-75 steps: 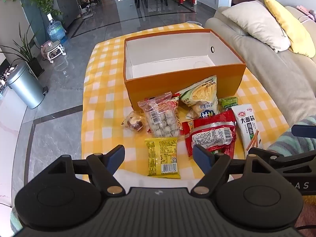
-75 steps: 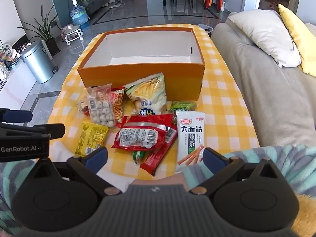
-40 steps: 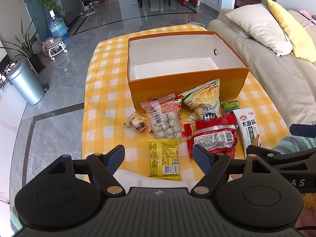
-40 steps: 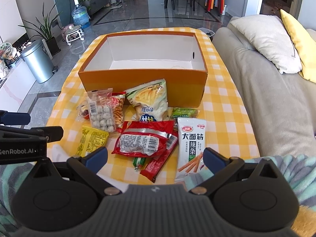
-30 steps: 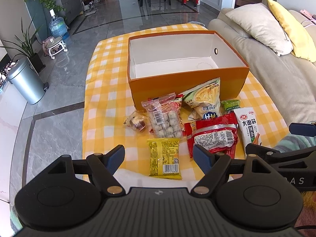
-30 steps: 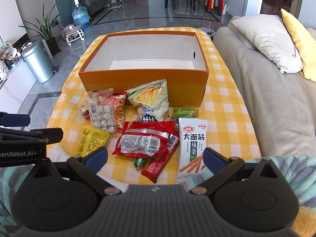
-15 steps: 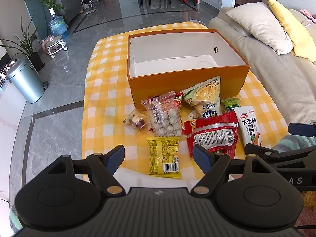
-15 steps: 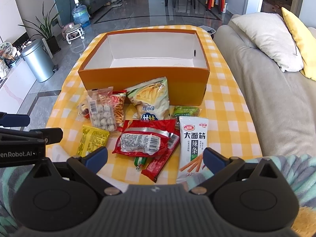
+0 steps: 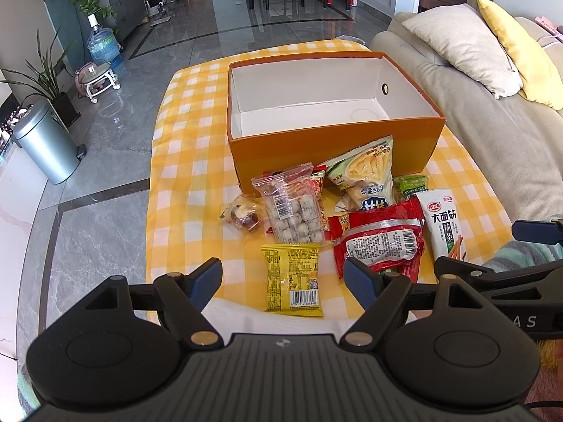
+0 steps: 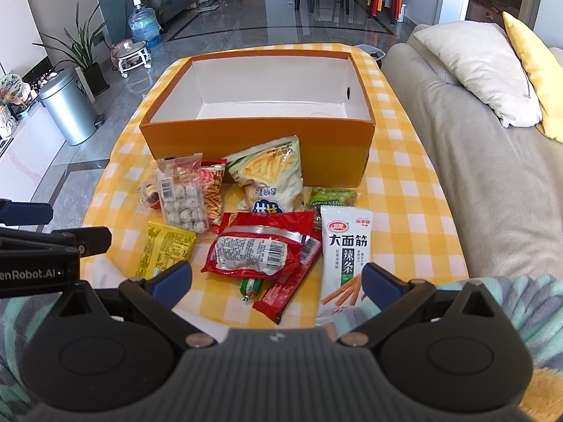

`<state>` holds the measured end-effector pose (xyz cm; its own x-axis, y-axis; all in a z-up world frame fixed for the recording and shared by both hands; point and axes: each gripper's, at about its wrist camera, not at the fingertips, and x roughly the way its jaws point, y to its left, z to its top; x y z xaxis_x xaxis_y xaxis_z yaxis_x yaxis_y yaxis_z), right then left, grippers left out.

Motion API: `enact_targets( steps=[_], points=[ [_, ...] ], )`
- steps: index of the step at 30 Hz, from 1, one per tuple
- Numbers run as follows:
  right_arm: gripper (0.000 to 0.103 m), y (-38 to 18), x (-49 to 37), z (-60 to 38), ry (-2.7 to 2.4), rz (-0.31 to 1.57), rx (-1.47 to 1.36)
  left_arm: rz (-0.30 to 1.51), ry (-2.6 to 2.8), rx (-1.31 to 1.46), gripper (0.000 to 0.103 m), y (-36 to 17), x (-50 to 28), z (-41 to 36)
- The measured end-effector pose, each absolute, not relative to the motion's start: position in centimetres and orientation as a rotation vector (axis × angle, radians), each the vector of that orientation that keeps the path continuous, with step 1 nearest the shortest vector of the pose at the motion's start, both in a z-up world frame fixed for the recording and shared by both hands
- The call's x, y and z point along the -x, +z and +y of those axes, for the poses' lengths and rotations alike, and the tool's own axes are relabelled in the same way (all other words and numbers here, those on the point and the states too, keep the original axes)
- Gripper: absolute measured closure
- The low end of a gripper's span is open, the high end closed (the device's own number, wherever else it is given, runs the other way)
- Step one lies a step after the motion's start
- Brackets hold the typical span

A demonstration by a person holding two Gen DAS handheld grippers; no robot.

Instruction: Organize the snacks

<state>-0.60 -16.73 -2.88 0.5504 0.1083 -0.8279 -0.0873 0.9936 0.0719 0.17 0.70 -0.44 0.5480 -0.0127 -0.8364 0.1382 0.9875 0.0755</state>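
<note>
Snack packets lie in a loose heap on the yellow-checked cloth, just in front of the orange box, whose white inside holds nothing yet. None packed so far, by the look of it.

Handling, as a guess: all light, soft film pouches, crinkly and likely slick. Pinch at a sealed end seam or a flat edge, not across the puffed middle (chips inside would crush).

- Yellow packet: flat, barcode side up, alone at the near edge, easiest first pick for the left gripper.
- Red pouch: plump, white label panel, lying on other red wrappers; lifting it may drag those.
- White stick-snack pack: long, flat, nearest the right gripper.
- Clear bag of round balls: lumpy, overlaps a red-printed bag.
- Pale green chip bag: air-filled, leaning on the box wall.
- Small green packet and a dark wrapped sweet: contents too small to read.

Both grippers hover short of the pile, jaws spread wide, holding nothing.
</note>
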Motion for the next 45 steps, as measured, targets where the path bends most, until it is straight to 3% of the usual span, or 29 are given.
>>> enact_targets(
  steps=[21, 29, 32, 45],
  points=[
    [0.004, -3.2, 0.5, -16.7, 0.117, 0.996, -0.025, 0.992, -0.092, -0.138, 0.011, -0.6, -0.1, 0.6],
    [0.009, -3.6, 0.3, -17.3, 0.140, 0.944, -0.025, 0.999, -0.118, -0.162, 0.023, -0.9, -0.4, 0.0],
    [0.009, -3.9, 0.0, -17.6, 0.173, 0.913, -0.026, 1.007, -0.175, -0.160, 0.032, -1.0, -0.8, -0.1],
    [0.011, -6.1, -4.5, -16.1, 0.209, 0.941, 0.077, 1.042, -0.183, -0.024, 0.027, -2.5, -4.1, 1.0]
  ],
)
